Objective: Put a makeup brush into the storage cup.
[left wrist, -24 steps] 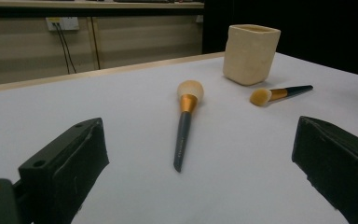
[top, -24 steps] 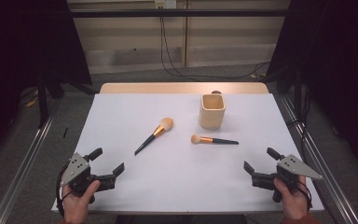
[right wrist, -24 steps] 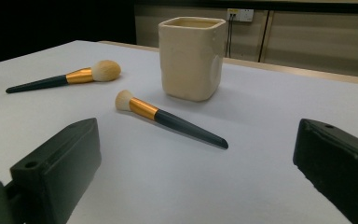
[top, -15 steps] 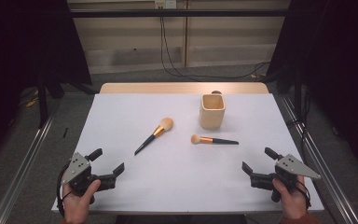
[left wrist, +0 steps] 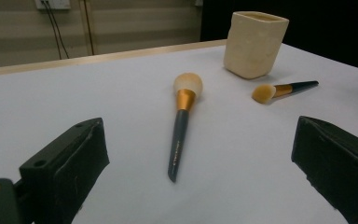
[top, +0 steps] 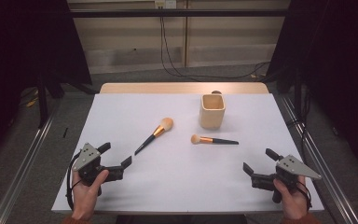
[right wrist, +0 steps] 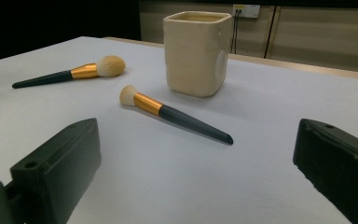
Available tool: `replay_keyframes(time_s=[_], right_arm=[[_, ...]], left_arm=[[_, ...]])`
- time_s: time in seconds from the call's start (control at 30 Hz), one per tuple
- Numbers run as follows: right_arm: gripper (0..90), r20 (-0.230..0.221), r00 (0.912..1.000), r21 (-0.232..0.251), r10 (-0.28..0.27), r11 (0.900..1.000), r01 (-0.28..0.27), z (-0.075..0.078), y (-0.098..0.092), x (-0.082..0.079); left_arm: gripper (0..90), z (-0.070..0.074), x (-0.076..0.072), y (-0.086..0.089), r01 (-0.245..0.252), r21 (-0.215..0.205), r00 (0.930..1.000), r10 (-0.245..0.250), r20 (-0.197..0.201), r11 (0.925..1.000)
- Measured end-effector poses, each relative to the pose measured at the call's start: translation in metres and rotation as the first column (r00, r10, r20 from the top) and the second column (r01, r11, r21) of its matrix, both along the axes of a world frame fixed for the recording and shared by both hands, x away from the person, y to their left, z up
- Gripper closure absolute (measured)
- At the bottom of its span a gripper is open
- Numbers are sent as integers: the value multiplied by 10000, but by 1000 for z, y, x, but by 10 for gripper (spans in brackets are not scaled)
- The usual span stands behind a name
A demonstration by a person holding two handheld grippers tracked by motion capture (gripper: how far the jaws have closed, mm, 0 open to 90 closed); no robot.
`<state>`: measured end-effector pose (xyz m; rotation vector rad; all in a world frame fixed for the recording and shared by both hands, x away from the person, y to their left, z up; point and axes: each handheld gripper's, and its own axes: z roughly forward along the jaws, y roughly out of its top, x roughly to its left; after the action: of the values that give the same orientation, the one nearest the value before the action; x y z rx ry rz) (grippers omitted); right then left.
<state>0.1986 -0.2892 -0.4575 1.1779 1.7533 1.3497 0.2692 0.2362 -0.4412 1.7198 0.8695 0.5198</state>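
Both grippers rest at the near edge of the table, jaws spread wide and holding nothing, so the work looks to be at its start, with a reach for the brushes judged to be the step in hand. The left gripper faces the larger brush, which lies flat left of the table's middle, its long axis running diagonally in the high view: bristle head toward the far right, dark handle tip toward the near left, close to that gripper. The smaller brush lies just in front of the cream cup, its axis running nearly across the table, head to the left and handle tip to the right, toward the right gripper. The next move likely calls for carrying each gripper forward and turning its jaws across a handle.
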Motion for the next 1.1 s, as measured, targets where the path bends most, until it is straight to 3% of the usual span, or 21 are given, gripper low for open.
replay_keyframes(time_s=[0.23,0.33,0.4,0.5,0.57,0.77,0.83,0.9,0.97,1.1], right_arm=[[8,-92,9999,126,-83,9999,84,-1,0,2],[7,-3,10000,137,-49,9999,49,0,1,1],[7,-2,10000,85,-11,10000,11,1,1,1],[7,-27,10000,89,8,10000,-8,0,1,1],[7,-27,10000,83,2,10000,-2,0,1,2],[7,-41,10000,87,73,9999,-73,0,3,2],[7,-39,9999,85,94,9999,-94,0,3,2],[7,-68,9999,50,124,9999,-123,-1,2,3],[7,-108,9999,76,107,9999,-106,-1,2,3],[7,-88,9999,115,69,9999,-68,-1,2,2]], left_arm=[[33,8,6,-8,174,145,9996,-178,241,9997],[33,14,10,-11,211,-29,9993,-210,311,9998],[33,19,15,-16,360,288,9979,-375,524,9989],[33,21,19,-19,411,319,9969,-431,658,9986],[33,20,25,-21,469,173,9973,-478,554,9988],[32,20,38,-32,685,380,9968,-700,393,9969],[33,27,43,-40,1167,357,9927,-1177,268,9925],[34,32,44,-47,1122,752,9918,-1163,534,9908],[32,36,48,-52,1094,504,9918,-1124,602,9927],[32,39,60,-59,1095,486,9919,-1123,591,9928]])
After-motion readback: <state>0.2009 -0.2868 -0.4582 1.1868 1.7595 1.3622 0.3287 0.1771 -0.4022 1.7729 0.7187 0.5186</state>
